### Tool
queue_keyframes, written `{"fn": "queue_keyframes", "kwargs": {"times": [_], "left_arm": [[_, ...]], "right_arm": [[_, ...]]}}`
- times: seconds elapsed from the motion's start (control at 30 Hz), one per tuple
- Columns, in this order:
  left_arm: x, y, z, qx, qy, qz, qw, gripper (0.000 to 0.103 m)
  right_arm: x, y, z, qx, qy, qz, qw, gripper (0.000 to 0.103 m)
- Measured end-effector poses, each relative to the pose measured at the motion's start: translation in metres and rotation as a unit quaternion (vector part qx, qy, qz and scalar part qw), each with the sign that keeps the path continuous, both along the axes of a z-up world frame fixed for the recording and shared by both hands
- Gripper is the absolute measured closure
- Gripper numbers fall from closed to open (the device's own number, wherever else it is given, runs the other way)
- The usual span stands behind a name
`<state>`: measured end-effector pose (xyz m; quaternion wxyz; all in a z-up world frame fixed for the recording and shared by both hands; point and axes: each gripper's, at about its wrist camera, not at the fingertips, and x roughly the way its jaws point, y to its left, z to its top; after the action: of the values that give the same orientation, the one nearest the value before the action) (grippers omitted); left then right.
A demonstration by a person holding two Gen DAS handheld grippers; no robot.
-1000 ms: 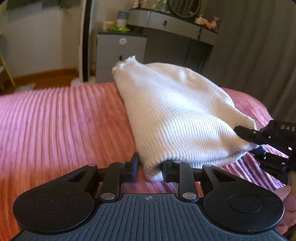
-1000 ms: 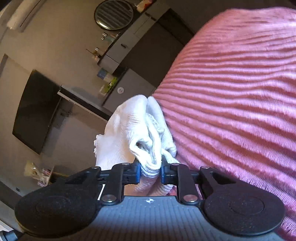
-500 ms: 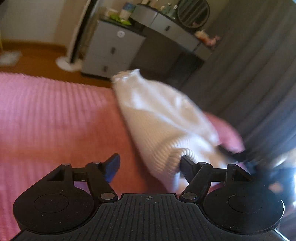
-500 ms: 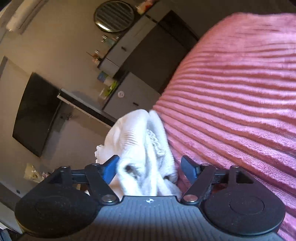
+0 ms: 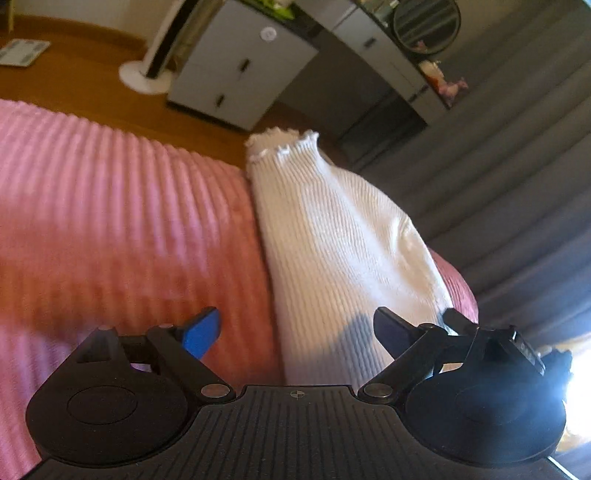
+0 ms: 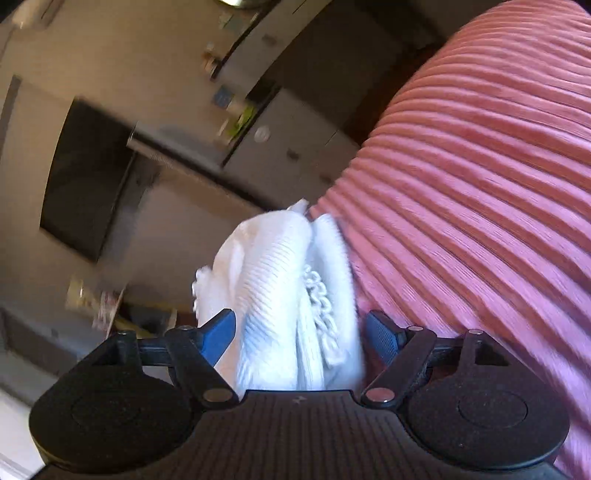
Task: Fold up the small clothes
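Observation:
A folded white ribbed knit garment [image 5: 340, 251] lies on the pink ribbed bedspread [image 5: 110, 221], its frilled hem at the far end. My left gripper [image 5: 295, 328] stands over its near end with the jaws still opening wide; the cloth lies below and between them, and neither pad presses on it. In the right wrist view the same white garment [image 6: 280, 288] shows its layered edge with a crocheted trim. My right gripper [image 6: 301, 330] is open around that edge, both blue pads clear of the cloth. The right gripper's body [image 5: 509, 343] shows at the left view's right side.
The pink bedspread [image 6: 480, 221] fills the right of the right wrist view. Beyond the bed stand a grey drawer cabinet [image 5: 240, 62], a dressing table with a round mirror [image 5: 426, 22], grey curtains [image 5: 517, 166], a white fan base [image 5: 142, 77] and a dark screen [image 6: 85, 177].
Both grippers were shut on the white garment's near end a second ago; both have opened and let it go. Both views have swung and rolled, and the garment now rests on the bed.

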<state>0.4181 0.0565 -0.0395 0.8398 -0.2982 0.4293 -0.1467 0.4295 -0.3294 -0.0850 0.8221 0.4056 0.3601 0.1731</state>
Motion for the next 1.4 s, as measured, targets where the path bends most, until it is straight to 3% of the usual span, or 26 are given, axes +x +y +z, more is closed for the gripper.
{"fn": "queue_keyframes", "kwargs": {"times": [0.07,0.2,0.23,0.3,0.37,0.43,0.53,0.83,1.1,1.4], "left_arm": [[0.009,0.0,-0.006,-0.024,0.005,0.003,0.9997,0.015],[0.02,-0.006,-0.013,-0.035,0.011,0.012,0.9992,0.032],[0.023,-0.009,-0.015,-0.039,0.016,0.015,0.999,0.042],[0.024,-0.014,-0.016,-0.043,0.02,0.027,0.9985,0.051],[0.02,-0.018,-0.009,-0.035,0.011,0.032,0.9988,0.067],[0.015,-0.018,-0.001,-0.035,0.006,0.039,0.9986,0.071],[0.002,-0.013,0.014,-0.047,0.007,0.048,0.9977,0.073],[-0.072,0.02,0.071,-0.026,0.014,0.094,0.9951,0.073],[-0.152,0.042,0.105,0.043,-0.003,0.109,0.9931,0.073],[-0.208,0.055,0.112,0.098,-0.009,0.12,0.9879,0.073]], "right_arm": [[0.01,0.003,-0.001,-0.008,-0.005,0.021,1.0,0.048],[0.018,0.003,-0.007,-0.004,-0.008,0.046,0.999,0.05],[0.02,0.004,-0.007,-0.007,-0.008,0.05,0.999,0.05],[0.02,0.008,-0.006,-0.02,-0.005,0.051,0.998,0.052],[0.022,0.015,0.0,-0.031,-0.004,0.046,0.998,0.058],[0.019,0.017,0.007,-0.025,-0.001,0.038,0.999,0.062],[0.008,0.021,0.023,-0.013,-0.01,0.034,0.999,0.064],[-0.056,0.072,0.084,-0.003,-0.043,0.078,0.996,0.064],[-0.12,0.114,0.096,0.007,-0.02,0.102,0.995,0.064],[-0.171,0.159,0.103,-0.039,-0.018,0.129,0.991,0.064]]}}
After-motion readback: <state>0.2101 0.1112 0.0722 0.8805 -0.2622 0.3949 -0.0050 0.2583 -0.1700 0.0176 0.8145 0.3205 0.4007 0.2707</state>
